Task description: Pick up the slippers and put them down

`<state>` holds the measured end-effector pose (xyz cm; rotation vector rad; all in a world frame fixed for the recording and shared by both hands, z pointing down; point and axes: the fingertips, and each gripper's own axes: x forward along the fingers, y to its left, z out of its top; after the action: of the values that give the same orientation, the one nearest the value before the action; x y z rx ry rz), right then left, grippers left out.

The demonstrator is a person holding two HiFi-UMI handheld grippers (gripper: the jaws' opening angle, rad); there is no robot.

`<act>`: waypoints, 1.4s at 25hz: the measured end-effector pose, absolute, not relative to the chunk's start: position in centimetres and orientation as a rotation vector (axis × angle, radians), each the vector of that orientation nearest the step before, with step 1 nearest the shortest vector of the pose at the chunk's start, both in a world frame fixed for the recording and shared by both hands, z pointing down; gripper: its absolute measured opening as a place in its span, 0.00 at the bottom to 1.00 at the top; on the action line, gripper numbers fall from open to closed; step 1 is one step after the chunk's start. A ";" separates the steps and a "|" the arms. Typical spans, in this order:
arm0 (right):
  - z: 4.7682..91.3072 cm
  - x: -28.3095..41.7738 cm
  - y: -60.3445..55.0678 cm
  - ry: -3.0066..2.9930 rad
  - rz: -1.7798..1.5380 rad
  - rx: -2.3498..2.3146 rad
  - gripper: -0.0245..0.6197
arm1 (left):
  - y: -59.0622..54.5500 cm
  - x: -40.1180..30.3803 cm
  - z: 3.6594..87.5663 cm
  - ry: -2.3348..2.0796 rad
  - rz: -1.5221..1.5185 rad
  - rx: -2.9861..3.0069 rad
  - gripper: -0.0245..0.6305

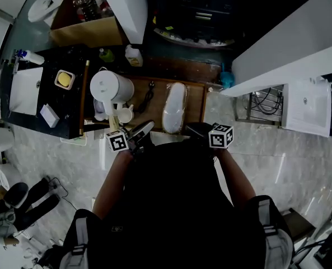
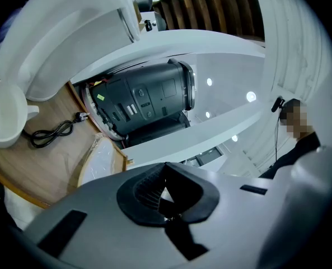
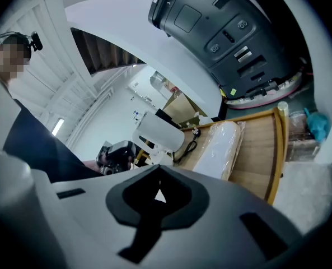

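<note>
A pair of white slippers (image 1: 174, 106) wrapped in clear plastic lies on a low wooden table (image 1: 197, 101), just ahead of both grippers. My left gripper (image 1: 141, 131) hovers at the table's near edge, left of the slippers, its jaws closed with nothing between them. In the left gripper view the slippers (image 2: 100, 161) show beyond the gripper (image 2: 168, 204). My right gripper (image 1: 199, 129) is at the near edge to the right of the slippers, shut and empty. The right gripper view has the slippers (image 3: 221, 144) ahead of the gripper (image 3: 157, 198), apart from it.
A white kettle (image 1: 111, 87), a white cup (image 1: 124, 115) and a black power cable (image 1: 148, 97) share the table's left part. A dark grey machine (image 2: 146, 97) sits beyond the table under a white shelf. A black counter (image 1: 54, 94) stands at the left.
</note>
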<state>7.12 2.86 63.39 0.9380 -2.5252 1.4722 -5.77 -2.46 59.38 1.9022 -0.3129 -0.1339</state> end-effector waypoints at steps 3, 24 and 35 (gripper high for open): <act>64.0 7.0 2.9 -2.524 1.490 0.892 0.06 | -2.4 -5.9 59.2 -0.324 -0.142 1.895 0.06; 69.4 7.9 2.8 -2.302 1.617 0.897 0.25 | -1.8 -7.2 58.7 -0.400 -0.151 1.897 0.06; 71.5 7.6 2.8 -2.243 1.676 0.883 0.30 | -1.4 -8.4 58.6 -0.412 -0.171 1.905 0.06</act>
<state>7.64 2.80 71.51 0.8829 -2.2433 1.6758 -8.43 -1.42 58.57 1.9053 -0.4117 -0.1709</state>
